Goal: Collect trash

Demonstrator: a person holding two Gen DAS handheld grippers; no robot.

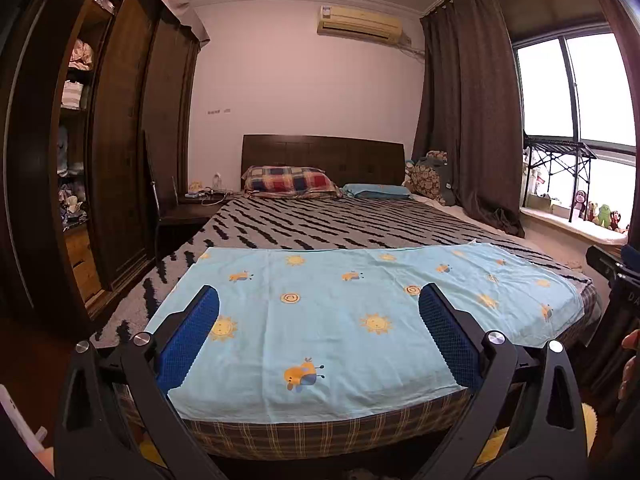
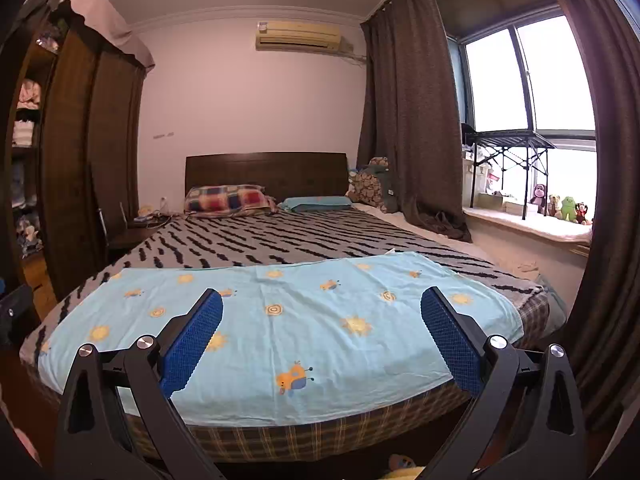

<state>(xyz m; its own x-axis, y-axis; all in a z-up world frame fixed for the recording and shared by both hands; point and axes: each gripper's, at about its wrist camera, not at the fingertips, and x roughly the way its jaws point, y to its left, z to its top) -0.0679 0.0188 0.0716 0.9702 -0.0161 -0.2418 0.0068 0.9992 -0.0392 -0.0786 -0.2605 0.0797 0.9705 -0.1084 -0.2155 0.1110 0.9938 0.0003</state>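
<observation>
No trash can be made out on the bed (image 1: 320, 220) in either view; the near end of its striped cover carries only a light blue sheet (image 1: 360, 320) printed with suns and small animals, lying flat and reaching the foot edge above a plaid mattress side (image 1: 320, 436). Left wrist view: at the far right edge appear the other gripper's dark body (image 1: 608, 268) and fingertips of the person's hand (image 1: 630, 360); something yellow (image 1: 496, 444) lies on the floor near the bed's foot, too hidden to identify. Right wrist view: the window side is fuller, with a folding table (image 2: 512, 140) on the sill and four plush toys (image 2: 560, 206) beside it, and a dark curtain (image 2: 600, 280) close on the right; a small coloured item (image 2: 402, 462) shows on the floor at the bottom, unclear. Common to both: plaid pillow (image 1: 290, 182) and blue pillow (image 1: 378, 191) at the far headboard (image 1: 320, 156), a wardrobe (image 1: 116, 160) on the left, an air conditioner (image 1: 360, 22) high on the far wall. The left gripper (image 1: 320, 296) has its blue-padded fingers (image 1: 188, 340) spread wide, grasping nothing and touching nothing, raised over the sheet. The right gripper (image 2: 322, 298) is likewise spread wide and empty, its pads (image 2: 452, 344) clear of the sheet.
</observation>
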